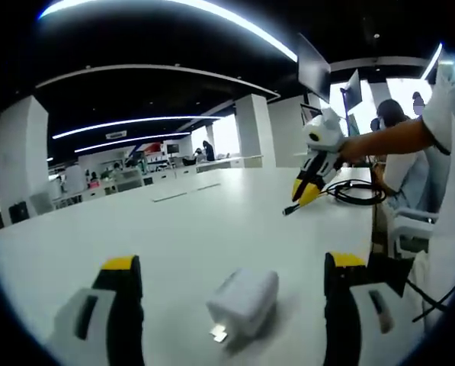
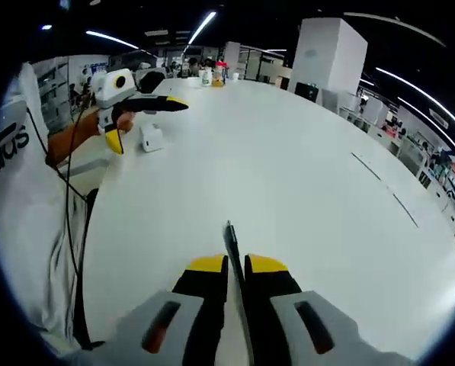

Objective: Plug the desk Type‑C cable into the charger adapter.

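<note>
white charger adapter (image 1: 244, 300) is lying on table (image 1: 212, 221) btwn spread jaws of left gripper (image 1: 235, 286); right gripper (image 2: 237, 268) is clenching cable (image 2: 232, 242) farther right.

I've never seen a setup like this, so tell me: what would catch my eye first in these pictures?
Probably the yellow-tipped jaws. In the left gripper view the left gripper stands open around a white charger on the big white table. In the right gripper view the right gripper is pinched shut on a thin dark cable, whose tip pokes out over the table. Farther off in the left gripper view, a coil of that cable lies on the table.
</note>
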`<action>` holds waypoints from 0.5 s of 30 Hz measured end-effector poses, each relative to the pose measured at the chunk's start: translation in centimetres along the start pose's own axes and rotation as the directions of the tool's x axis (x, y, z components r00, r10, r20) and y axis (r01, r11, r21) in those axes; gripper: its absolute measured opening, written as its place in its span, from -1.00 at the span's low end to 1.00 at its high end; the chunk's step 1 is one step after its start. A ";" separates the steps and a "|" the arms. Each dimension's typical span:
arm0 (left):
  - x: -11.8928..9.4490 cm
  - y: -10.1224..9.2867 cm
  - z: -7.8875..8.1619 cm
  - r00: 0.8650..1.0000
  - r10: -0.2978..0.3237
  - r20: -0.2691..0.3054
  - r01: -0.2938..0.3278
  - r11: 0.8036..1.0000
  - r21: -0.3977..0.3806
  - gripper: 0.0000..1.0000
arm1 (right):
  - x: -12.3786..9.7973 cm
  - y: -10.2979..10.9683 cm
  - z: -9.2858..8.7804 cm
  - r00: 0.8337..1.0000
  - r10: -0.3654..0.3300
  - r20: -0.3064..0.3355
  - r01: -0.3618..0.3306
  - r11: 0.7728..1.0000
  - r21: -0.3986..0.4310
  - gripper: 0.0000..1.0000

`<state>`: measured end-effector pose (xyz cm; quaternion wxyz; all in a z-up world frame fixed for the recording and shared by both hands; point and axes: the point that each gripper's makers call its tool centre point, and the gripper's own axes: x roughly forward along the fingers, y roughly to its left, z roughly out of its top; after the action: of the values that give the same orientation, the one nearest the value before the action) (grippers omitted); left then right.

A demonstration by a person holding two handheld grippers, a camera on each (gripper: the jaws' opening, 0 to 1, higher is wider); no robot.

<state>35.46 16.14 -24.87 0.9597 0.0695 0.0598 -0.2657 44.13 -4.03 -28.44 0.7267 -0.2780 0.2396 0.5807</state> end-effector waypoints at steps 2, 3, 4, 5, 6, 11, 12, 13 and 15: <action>0.0 0.0 -0.1 1.000 0.000 -0.003 0.000 1.000 0.000 0.99 | 0.1 -0.1 0.0 1.000 0.005 -0.006 -0.005 1.000 -0.001 -0.86; 0.0 0.0 -0.1 1.000 -0.001 -0.006 0.001 1.000 0.002 0.99 | 0.3 -0.1 0.0 1.000 0.013 -0.009 -0.013 1.000 0.002 -0.86; 0.0 0.0 -0.2 1.000 -0.003 -0.008 0.003 1.000 0.001 0.99 | 0.4 0.1 -0.1 1.000 0.016 -0.014 -0.016 1.000 0.000 -0.87; 0.0 -0.1 -0.2 1.000 -0.003 -0.009 0.003 1.000 0.001 0.99 | 0.4 0.1 -0.1 1.000 0.018 -0.018 -0.018 1.000 -0.002 -0.87; 0.0 -0.1 -0.3 1.000 -0.004 -0.011 0.004 1.000 0.001 0.99 | 0.5 0.0 -0.1 1.000 0.022 -0.022 -0.022 1.000 -0.003 -0.87; 0.1 0.0 -0.3 1.000 -0.005 -0.011 0.005 1.000 0.000 0.99 | 0.6 0.7 -0.1 0.999 0.029 -0.028 -0.029 1.000 -0.001 -0.91; 0.1 0.0 -0.3 1.000 -0.006 -0.011 0.006 1.000 0.000 0.99 | 0.7 1.1 -0.1 0.999 0.034 -0.031 -0.034 0.999 -0.001 -0.92; 0.1 0.0 -0.3 1.000 -0.006 -0.012 0.006 1.000 0.000 0.99 | 0.7 1.2 -0.1 0.999 0.035 -0.032 -0.035 0.999 -0.001 -0.92; 0.1 -0.1 -0.4 1.000 -0.008 -0.015 0.008 1.000 -0.001 0.99 | 0.8 0.9 -0.1 0.999 0.038 -0.037 -0.039 0.999 -0.005 -0.92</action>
<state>35.45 16.07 -25.28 0.9581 0.0710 0.0675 -0.2692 43.44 -3.42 -29.13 0.7101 -0.2860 0.2568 0.5900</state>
